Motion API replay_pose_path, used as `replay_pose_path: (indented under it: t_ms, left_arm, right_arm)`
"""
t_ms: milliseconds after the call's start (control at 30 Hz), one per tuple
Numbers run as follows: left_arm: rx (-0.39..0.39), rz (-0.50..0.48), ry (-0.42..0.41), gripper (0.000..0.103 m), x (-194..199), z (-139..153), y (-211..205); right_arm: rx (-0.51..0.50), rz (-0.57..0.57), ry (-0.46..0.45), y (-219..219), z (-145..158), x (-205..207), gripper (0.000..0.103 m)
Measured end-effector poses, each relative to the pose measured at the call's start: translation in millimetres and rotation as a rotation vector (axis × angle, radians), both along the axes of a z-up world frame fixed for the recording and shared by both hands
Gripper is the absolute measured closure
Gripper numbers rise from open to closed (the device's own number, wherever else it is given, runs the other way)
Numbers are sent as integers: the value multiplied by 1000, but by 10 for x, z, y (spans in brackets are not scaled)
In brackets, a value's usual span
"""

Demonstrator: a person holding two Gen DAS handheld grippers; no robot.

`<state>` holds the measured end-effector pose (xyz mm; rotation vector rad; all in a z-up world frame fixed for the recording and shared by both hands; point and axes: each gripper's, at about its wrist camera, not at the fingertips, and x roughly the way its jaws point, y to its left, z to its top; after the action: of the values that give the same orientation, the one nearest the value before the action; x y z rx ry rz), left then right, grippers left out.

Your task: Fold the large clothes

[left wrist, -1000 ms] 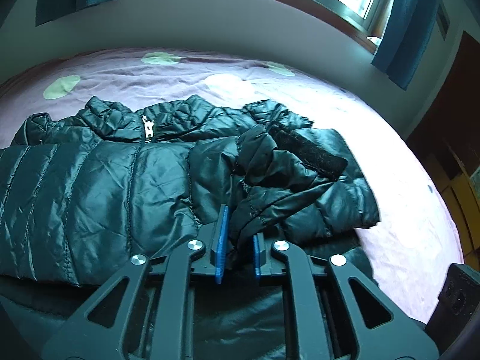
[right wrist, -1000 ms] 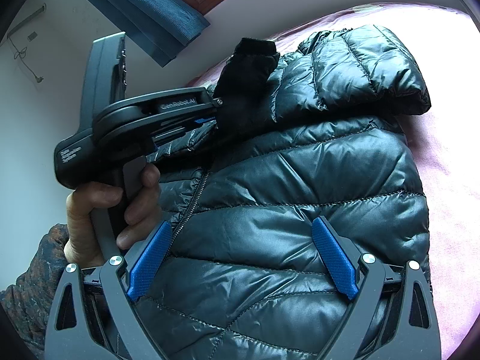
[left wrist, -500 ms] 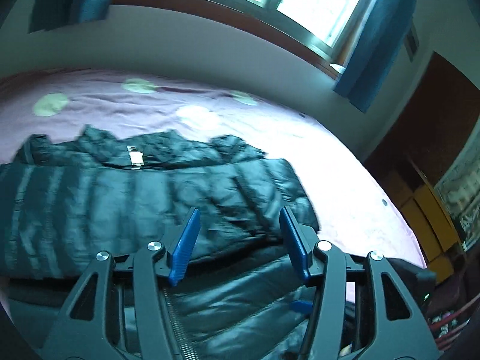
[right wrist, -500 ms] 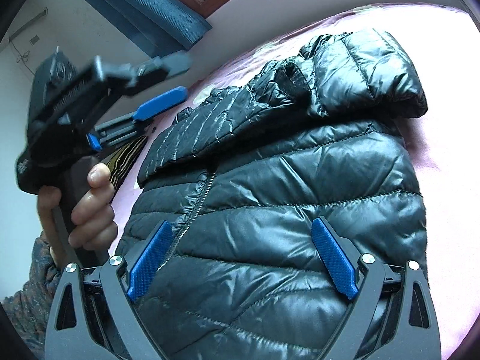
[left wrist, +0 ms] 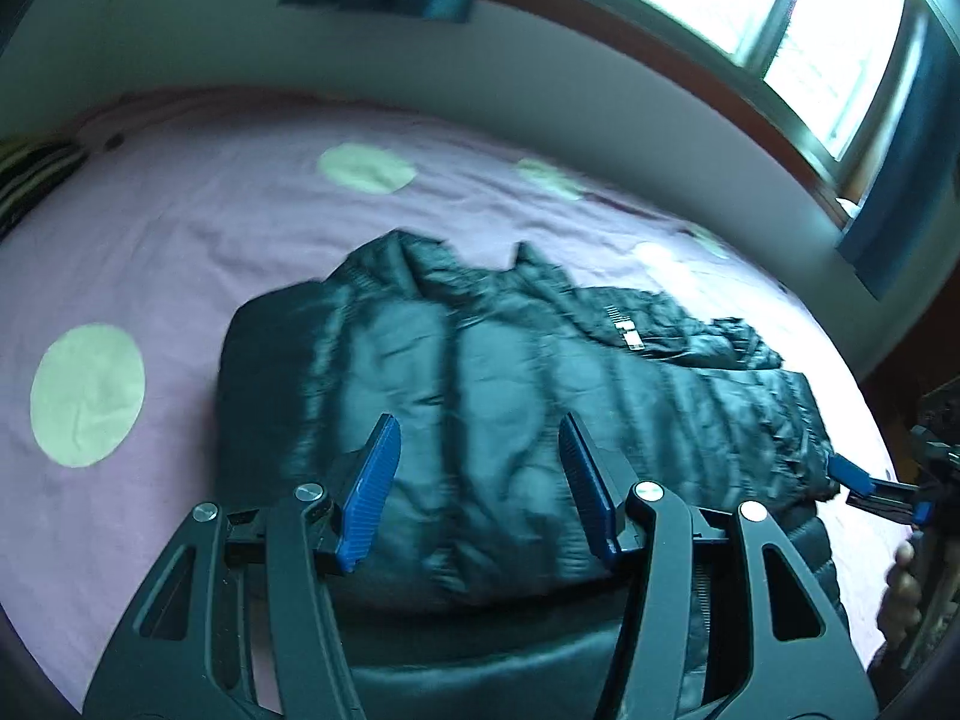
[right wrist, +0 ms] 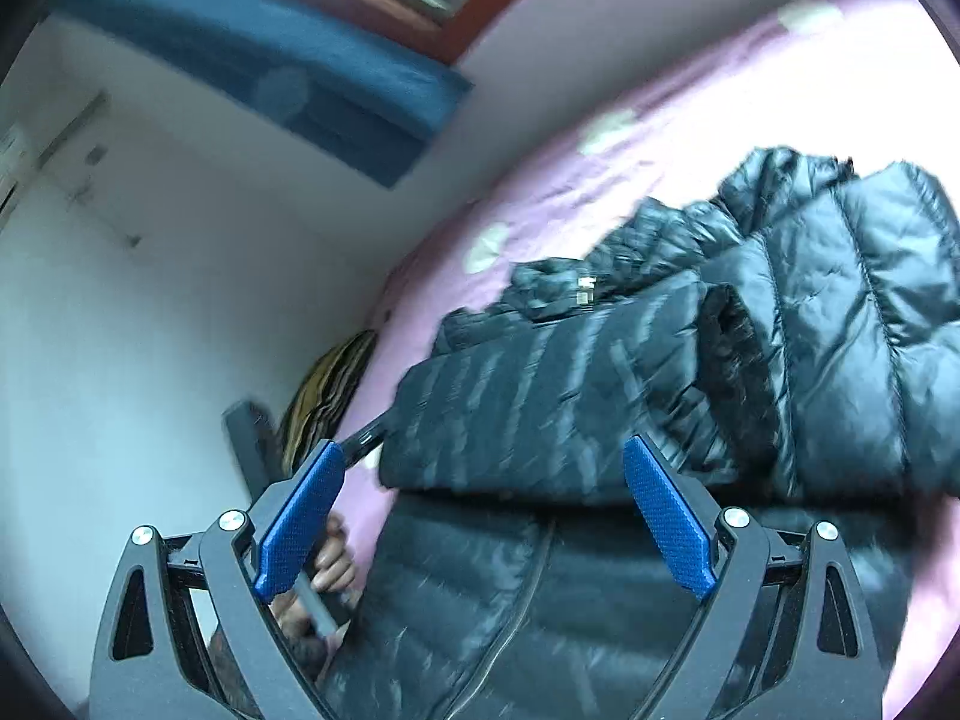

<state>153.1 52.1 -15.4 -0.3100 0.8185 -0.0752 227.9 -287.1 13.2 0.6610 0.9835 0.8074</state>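
Observation:
A dark quilted puffer jacket (left wrist: 540, 372) lies spread on the purple bed sheet (left wrist: 210, 210), its zip pull (left wrist: 624, 330) near the collar. One sleeve (right wrist: 540, 408), ending in a dark cuff (right wrist: 738, 360), lies folded across the jacket's front (right wrist: 840, 312). My left gripper (left wrist: 478, 426) hovers open over the jacket's left part, with nothing between its blue pads. My right gripper (right wrist: 483, 450) is also open and wide, above the folded sleeve and zip, holding nothing. A blue pad of the right gripper (left wrist: 852, 480) shows at the jacket's right edge. A hand (right wrist: 336, 564) grips the left tool's handle.
The sheet has pale green dots (left wrist: 87, 396) and bare room left of the jacket. A white wall, a window (left wrist: 780, 12) and blue curtains (right wrist: 270, 72) lie behind the bed. A striped cloth (right wrist: 324, 396) sits at the bed's far edge by the wall.
My left gripper let go of the sleeve, opened and swung away to the left; the sleeve now rests across the jacket. My right gripper drew back and lifted a little, staying open.

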Motion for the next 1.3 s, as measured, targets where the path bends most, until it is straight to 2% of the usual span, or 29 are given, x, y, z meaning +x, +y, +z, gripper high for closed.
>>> replay_pose_path:
  t_ms: [100,133,200,300,433,900,1167,1300]
  left_arm:
    - [-24,-2,37,49,49,-148,112]
    - [-20,-11,48,49,63,-186,109]
    - [21,-31,68,49,91,-245,62]
    - [94,-50,102,49,139,-310,-38]
    - [133,-55,109,49,166,-337,-94]
    - [104,-56,92,49,144,-375,-61]
    - [109,-57,87,49,133,-373,-75]
    - [136,-54,77,48,104,-315,-118]
  right_arm:
    - [-73,-26,80,50,-286,214,11]
    - [-75,-31,118,59,-418,263,11]
    - [-69,-40,128,79,-516,286,11]
    - [-99,-38,112,122,-528,293,10]
    - [-91,-37,113,137,-572,316,10]
    - [-81,-30,88,-58,-598,255,10]
    - [-104,-25,58,-43,-567,234,10]
    - [-122,-27,39,-36,-464,191,10]
